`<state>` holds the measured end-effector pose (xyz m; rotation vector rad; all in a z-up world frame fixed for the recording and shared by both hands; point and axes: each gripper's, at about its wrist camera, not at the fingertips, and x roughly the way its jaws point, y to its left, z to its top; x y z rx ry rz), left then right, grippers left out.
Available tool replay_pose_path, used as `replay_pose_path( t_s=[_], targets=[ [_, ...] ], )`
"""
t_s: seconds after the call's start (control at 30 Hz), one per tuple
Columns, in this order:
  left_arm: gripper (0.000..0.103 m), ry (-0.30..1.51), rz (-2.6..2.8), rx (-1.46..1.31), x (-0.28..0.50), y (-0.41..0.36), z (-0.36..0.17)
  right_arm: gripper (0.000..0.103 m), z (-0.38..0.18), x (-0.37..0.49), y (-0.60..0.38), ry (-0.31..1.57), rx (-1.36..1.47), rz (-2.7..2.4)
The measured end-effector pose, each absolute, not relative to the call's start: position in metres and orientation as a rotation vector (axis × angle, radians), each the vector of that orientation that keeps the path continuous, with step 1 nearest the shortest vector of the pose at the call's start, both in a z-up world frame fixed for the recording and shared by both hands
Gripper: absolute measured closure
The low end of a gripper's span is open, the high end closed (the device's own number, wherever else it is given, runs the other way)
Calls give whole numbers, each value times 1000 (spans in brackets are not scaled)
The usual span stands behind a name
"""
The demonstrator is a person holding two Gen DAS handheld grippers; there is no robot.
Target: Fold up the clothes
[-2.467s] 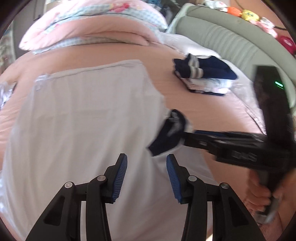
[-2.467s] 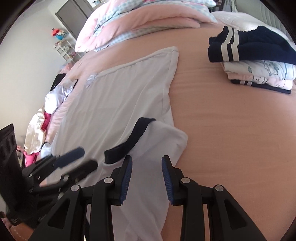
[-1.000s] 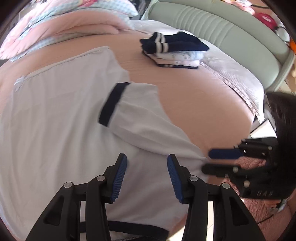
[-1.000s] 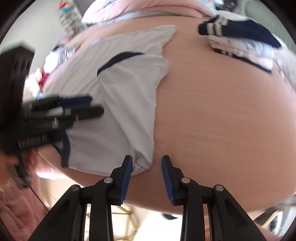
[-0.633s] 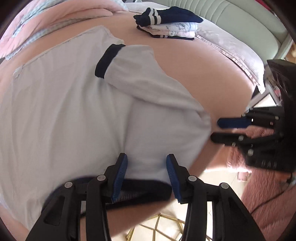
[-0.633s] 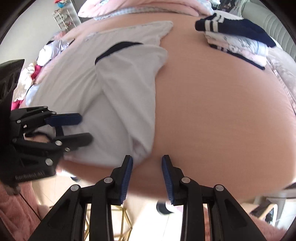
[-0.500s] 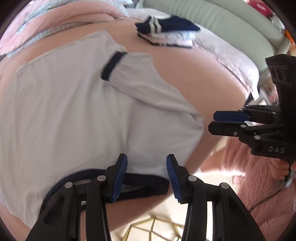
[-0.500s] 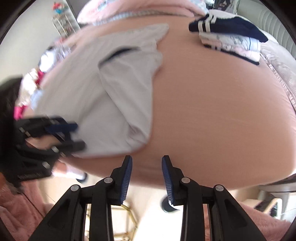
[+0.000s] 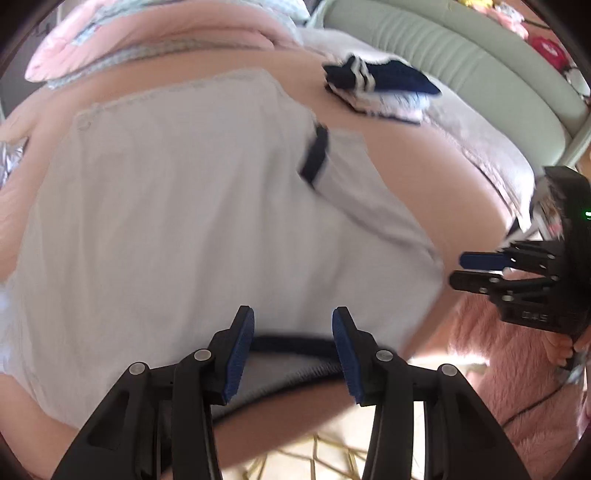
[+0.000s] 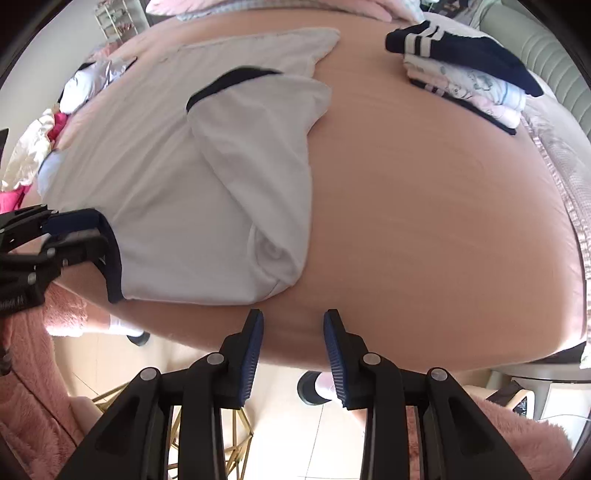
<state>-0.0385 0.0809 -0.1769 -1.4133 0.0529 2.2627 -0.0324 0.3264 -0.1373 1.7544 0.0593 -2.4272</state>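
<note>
A white shirt (image 9: 177,221) (image 10: 159,177) with navy trim lies spread on the pink bed (image 10: 424,221). Its right sleeve (image 10: 258,140) is folded across the body, navy cuff (image 9: 314,155) pointing toward the pillows. My left gripper (image 9: 291,350) is open at the bed's near edge, its fingers on either side of the shirt's navy band (image 9: 295,341) without closing on it. In the right wrist view the left gripper (image 10: 79,234) shows beside that band (image 10: 114,258). My right gripper (image 10: 293,345) (image 9: 476,271) is open and empty, just off the shirt's near right corner.
A stack of folded clothes (image 9: 376,92) (image 10: 461,74), navy on top, sits at the far right of the bed. Pink bedding (image 9: 166,33) lies at the head, loose garments (image 10: 37,147) at the far left. A green padded headboard (image 9: 461,62) runs along the right. Fuzzy pink sleeves (image 9: 498,350) and shoes (image 10: 317,387) show below.
The right gripper let go of the sleeve cuff, which now lies folded over the shirt. Both grippers drew back to the bed's near edge; the left one has come up to the navy band.
</note>
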Motion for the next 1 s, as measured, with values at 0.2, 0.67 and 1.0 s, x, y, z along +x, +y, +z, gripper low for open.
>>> replay_pose_path(
  t_s=[0.2,0.67,1.0],
  targets=[
    [62,4,2344,-1401,-87,87,-175,70,-103,-91,323,-26,1543,-2549],
    [62,90,2398,-1567,-176,25,-205,70,-130,-253,297,67,1534,-2350],
    [62,40,2427,-1609,-184,-70,-182,70,-156,-271,306,284,1644,-2342]
  ],
)
